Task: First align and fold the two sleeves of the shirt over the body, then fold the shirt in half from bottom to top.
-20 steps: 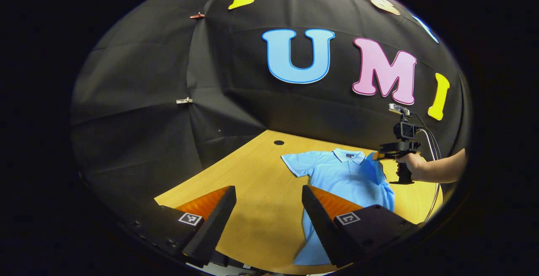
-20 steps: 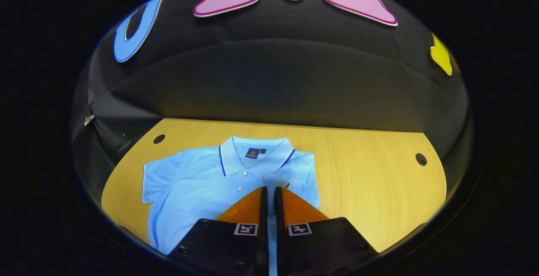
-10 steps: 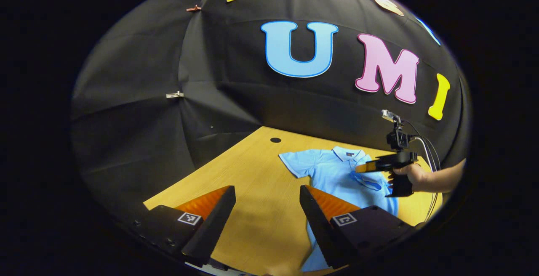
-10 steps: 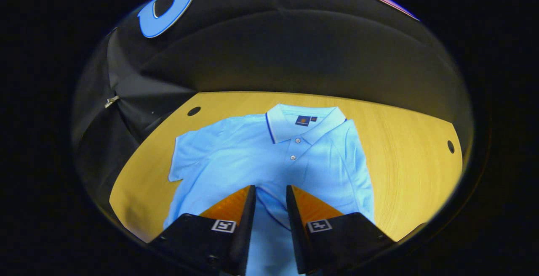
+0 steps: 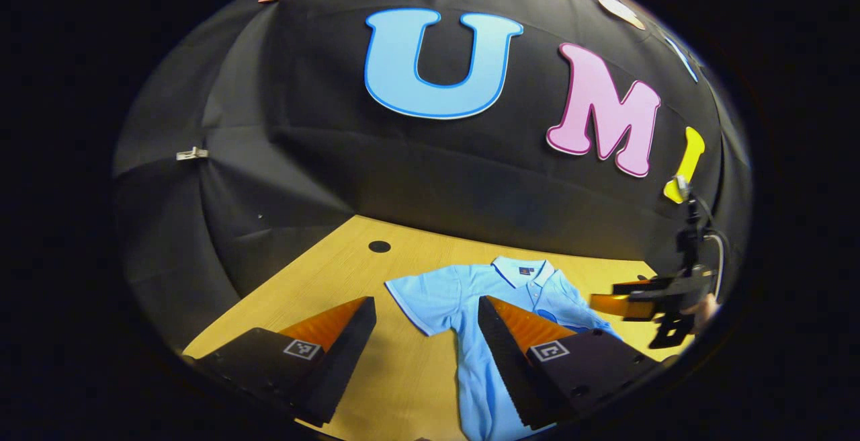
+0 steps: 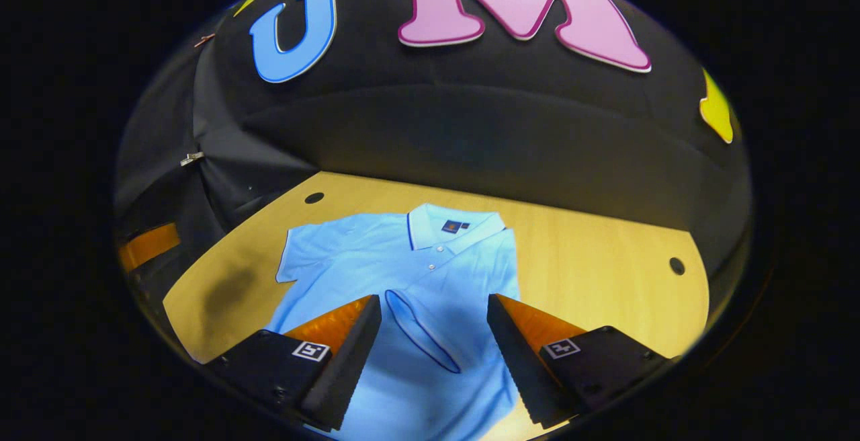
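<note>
Right gripper view has the shirt (image 6: 403, 273) flat on the surface (image 6: 605, 273), right sleeve (image 6: 420, 330) folded over, left sleeve (image 6: 306, 253) and bottom fold pending, both tools, right (image 6: 433, 323) and left (image 5: 426, 327), wide open, empty.

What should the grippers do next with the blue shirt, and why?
Probably the left gripper should move to the left sleeve and grasp its edge. In the right gripper view, the right sleeve already lies folded over the polo shirt, and the right gripper hangs above it with jaws open. The left sleeve is spread flat on the wooden table, and the left gripper's jaws are open.
</note>
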Tool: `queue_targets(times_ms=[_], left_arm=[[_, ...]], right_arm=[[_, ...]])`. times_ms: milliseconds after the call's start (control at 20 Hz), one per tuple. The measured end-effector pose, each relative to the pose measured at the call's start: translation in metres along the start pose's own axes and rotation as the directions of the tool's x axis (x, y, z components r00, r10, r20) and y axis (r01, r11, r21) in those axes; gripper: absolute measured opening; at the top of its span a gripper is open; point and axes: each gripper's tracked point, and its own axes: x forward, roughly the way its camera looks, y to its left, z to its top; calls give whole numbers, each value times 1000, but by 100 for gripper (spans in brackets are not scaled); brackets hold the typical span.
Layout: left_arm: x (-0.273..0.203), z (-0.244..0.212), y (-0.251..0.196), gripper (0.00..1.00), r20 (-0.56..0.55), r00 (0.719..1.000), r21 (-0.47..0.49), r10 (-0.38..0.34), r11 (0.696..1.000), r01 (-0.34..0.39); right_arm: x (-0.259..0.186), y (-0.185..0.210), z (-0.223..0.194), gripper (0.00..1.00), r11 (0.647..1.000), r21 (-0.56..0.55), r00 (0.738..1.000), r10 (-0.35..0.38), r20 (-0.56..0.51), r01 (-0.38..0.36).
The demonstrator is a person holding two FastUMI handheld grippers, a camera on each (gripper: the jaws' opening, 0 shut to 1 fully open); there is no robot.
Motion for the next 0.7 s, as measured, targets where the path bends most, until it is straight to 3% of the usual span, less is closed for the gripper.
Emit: queue_targets(times_ms=[100, 150, 400, 700], left_arm=[[39, -7, 13, 92, -27, 1000, 7, 5, 1000, -5], [57, -12, 15, 97, -52, 999, 0, -5, 1000, 5], [153, -29, 34, 95, -127, 992, -27, 21, 999, -25], [214, -66, 53, 95, -215, 974, 42, 75, 997, -67]], right_arm=[[-21, -17, 3, 99, 999, -30, 999, -28, 21, 29], [-32, -24, 3, 99, 999, -39, 999, -36, 29, 37], [-74, -52, -10, 98, 997, -32, 997, -74, 37, 75], [-95, -72, -33, 97, 995, -48, 996, -91, 23, 92]])
